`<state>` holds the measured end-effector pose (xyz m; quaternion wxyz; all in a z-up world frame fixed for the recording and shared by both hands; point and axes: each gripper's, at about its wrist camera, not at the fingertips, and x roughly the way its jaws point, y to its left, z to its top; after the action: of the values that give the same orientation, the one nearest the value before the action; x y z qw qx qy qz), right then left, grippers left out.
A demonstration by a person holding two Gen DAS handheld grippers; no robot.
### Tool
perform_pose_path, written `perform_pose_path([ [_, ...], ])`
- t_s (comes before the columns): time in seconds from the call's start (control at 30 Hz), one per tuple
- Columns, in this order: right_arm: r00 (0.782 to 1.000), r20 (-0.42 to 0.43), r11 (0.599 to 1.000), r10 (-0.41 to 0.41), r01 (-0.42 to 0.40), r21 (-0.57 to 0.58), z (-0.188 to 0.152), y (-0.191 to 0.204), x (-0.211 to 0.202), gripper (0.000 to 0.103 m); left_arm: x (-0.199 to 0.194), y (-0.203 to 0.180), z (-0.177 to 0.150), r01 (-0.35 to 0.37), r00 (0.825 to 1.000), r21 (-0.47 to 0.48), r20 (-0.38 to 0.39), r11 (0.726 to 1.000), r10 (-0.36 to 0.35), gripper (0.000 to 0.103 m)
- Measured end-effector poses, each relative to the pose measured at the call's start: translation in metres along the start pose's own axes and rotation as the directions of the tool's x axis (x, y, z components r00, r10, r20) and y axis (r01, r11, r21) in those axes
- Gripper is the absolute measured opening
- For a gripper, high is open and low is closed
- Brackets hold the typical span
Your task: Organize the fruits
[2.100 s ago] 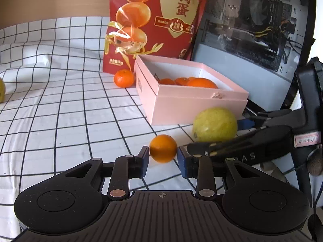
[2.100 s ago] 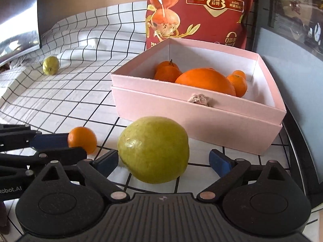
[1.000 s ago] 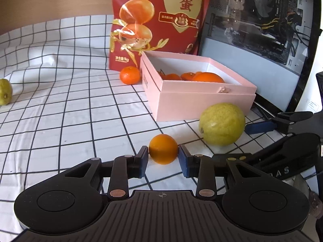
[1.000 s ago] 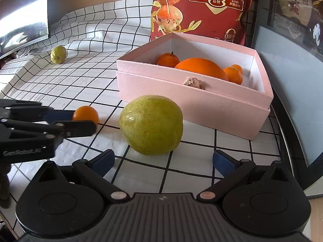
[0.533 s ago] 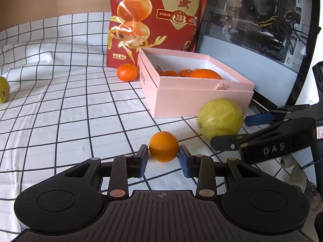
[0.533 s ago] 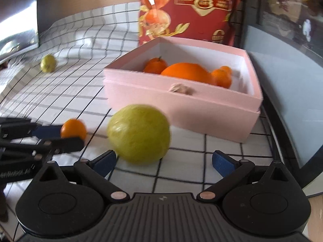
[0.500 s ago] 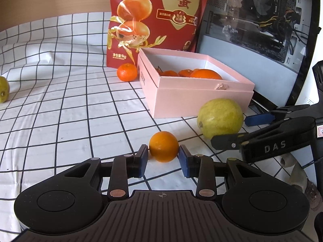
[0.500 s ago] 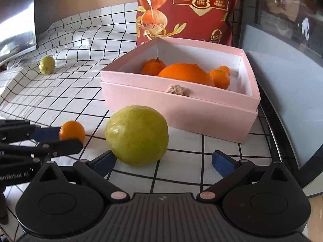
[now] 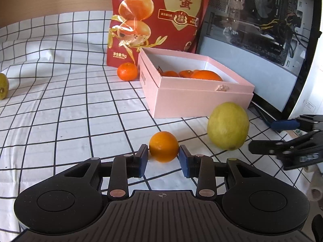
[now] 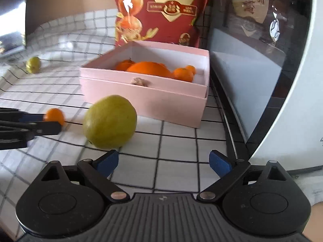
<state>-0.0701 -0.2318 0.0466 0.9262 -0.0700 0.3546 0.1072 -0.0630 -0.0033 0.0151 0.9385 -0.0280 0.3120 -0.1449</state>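
My left gripper (image 9: 163, 158) has its blue pads on both sides of a small orange (image 9: 164, 146) that rests on the checked cloth; the right pad touches it, the left pad stands a sliver off. The orange also shows in the right wrist view (image 10: 55, 116). A large yellow-green fruit (image 9: 228, 125) lies to its right, in front of a pink box (image 9: 193, 98) that holds several oranges. My right gripper (image 10: 163, 162) is wide open and empty, behind and to the right of the green fruit (image 10: 110, 122).
A loose tangerine (image 9: 127, 71) sits left of the box, by a tall red snack bag (image 9: 159, 20). A small green fruit (image 9: 3, 85) lies at the far left. A glass-sided computer case (image 9: 262, 32) stands behind and right of the box.
My right gripper has drawn back and swung right, away from the green fruit. My left gripper stays around the small orange, with its jaws much as before.
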Motion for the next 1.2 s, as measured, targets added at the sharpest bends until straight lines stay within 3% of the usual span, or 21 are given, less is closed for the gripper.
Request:
perform_pose_path([
  [0.17, 0.991, 0.045, 0.991, 0.126, -0.127, 0.031, 0.003, 0.004, -0.013, 0.097, 0.000, -0.001, 0.000, -0.006, 1.000, 0.009, -0.001, 1.000, 0.006, 0.039],
  [0.4, 0.988, 0.033, 0.987, 0.149, -0.150, 0.050, 0.011, 0.025, 0.012, 0.097, 0.000, 0.002, 0.000, 0.013, 1.000, -0.015, 0.002, 1.000, -0.013, 0.038],
  [0.6, 0.976, 0.022, 0.961, 0.215, -0.216, 0.176, 0.027, 0.017, 0.034, 0.097, -0.001, 0.004, 0.000, 0.019, 1.000, -0.031, 0.004, 0.999, -0.019, 0.038],
  [0.7, 0.979, -0.002, 0.963, 0.203, -0.199, 0.183, 0.031, 0.021, 0.044, 0.092, -0.001, 0.005, 0.000, 0.024, 1.000, -0.040, 0.005, 0.999, -0.024, 0.038],
  [0.8, 0.988, -0.007, 0.982, 0.152, -0.151, 0.116, 0.031, 0.030, 0.045, 0.080, 0.000, 0.003, 0.001, 0.015, 1.000, -0.029, 0.004, 0.999, -0.015, 0.038],
  [0.93, 0.982, -0.019, 0.980, 0.188, -0.186, 0.075, 0.031, 0.033, 0.038, 0.064, 0.005, -0.001, 0.004, 0.010, 1.000, 0.005, -0.001, 1.000, -0.010, 0.037],
  [1.03, 0.982, -0.043, 0.981, 0.185, -0.182, 0.069, 0.033, 0.033, 0.036, 0.064, 0.009, -0.005, 0.008, 0.011, 1.000, 0.029, -0.003, 1.000, -0.011, 0.036],
  [1.2, 0.992, -0.019, 0.992, 0.125, -0.125, 0.018, 0.040, 0.034, 0.026, 0.063, 0.014, -0.004, 0.018, 0.080, 0.997, -0.004, -0.011, 0.997, -0.080, 0.036],
])
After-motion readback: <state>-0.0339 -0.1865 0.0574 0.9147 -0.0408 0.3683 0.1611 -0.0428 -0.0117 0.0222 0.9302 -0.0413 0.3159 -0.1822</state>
